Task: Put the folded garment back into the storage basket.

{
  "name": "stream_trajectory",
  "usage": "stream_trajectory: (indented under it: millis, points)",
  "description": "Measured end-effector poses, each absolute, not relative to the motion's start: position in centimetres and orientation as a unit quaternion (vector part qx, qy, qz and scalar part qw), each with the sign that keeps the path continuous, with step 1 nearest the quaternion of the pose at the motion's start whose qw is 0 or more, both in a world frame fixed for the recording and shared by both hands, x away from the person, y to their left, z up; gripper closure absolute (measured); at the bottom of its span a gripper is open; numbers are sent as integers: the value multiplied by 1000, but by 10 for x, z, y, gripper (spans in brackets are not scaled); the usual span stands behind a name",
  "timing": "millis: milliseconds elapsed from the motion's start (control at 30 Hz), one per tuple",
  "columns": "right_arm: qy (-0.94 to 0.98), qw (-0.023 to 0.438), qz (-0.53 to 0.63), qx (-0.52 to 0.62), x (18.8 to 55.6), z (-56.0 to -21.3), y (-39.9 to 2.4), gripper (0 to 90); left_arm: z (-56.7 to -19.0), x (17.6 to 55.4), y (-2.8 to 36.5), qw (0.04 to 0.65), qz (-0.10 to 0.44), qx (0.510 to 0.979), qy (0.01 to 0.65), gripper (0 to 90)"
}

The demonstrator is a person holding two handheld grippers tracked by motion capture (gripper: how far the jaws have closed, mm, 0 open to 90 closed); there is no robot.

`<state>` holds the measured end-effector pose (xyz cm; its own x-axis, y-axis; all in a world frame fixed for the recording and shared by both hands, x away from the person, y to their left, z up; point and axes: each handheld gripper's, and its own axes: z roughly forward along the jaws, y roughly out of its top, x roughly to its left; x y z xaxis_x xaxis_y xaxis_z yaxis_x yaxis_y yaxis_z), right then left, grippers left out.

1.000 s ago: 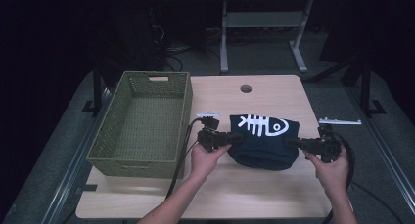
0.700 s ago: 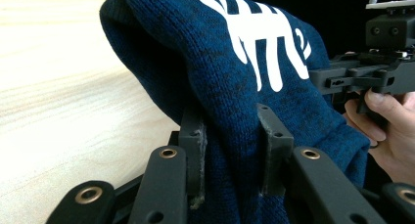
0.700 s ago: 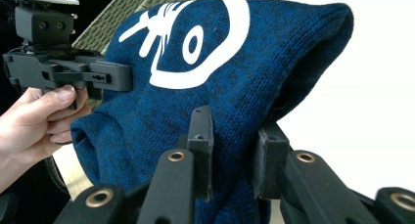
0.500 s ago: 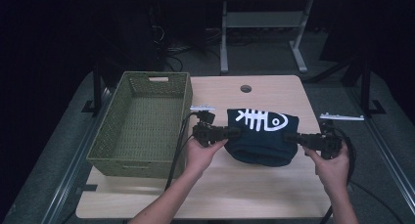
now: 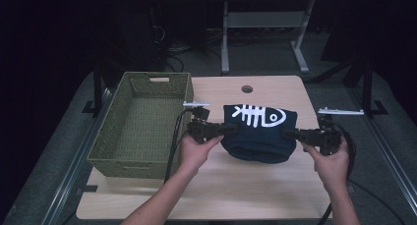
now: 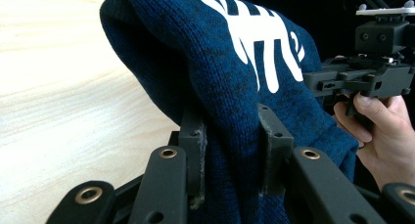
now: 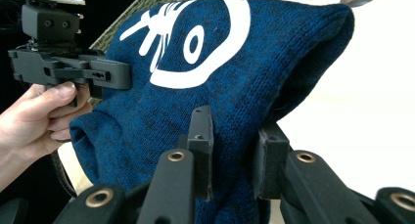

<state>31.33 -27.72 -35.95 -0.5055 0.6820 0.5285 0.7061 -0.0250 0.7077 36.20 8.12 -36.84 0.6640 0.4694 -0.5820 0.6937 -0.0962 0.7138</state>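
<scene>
A folded dark blue knitted garment (image 5: 258, 131) with a white fish-skeleton print hangs a little above the wooden table (image 5: 211, 185), held from both sides. My left gripper (image 5: 230, 129) is shut on its left edge, and the knit (image 6: 230, 101) bunches between the two black jaws. My right gripper (image 5: 287, 133) is shut on the right edge, with the fabric (image 7: 230, 116) pinched the same way. In each gripper view the other gripper appears across the garment, held by a hand (image 6: 377, 121) (image 7: 36, 116).
A green woven basket (image 5: 142, 124) stands empty on the table's left side, close to my left gripper. A round cable hole (image 5: 247, 89) sits near the far edge. Cables trail from both grippers. Dark floor and a desk frame lie beyond the table.
Both grippers have risen a little with the garment between them, so its lower fold hangs higher off the table. The grip on both edges is unchanged.
</scene>
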Motion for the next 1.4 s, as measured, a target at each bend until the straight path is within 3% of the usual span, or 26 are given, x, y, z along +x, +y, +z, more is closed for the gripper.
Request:
stream_trajectory:
  millis: [1400]
  points:
    - [-709,16,-533,-462,337,-313,-213,735,-323,372,151,564,-80,715,404,697]
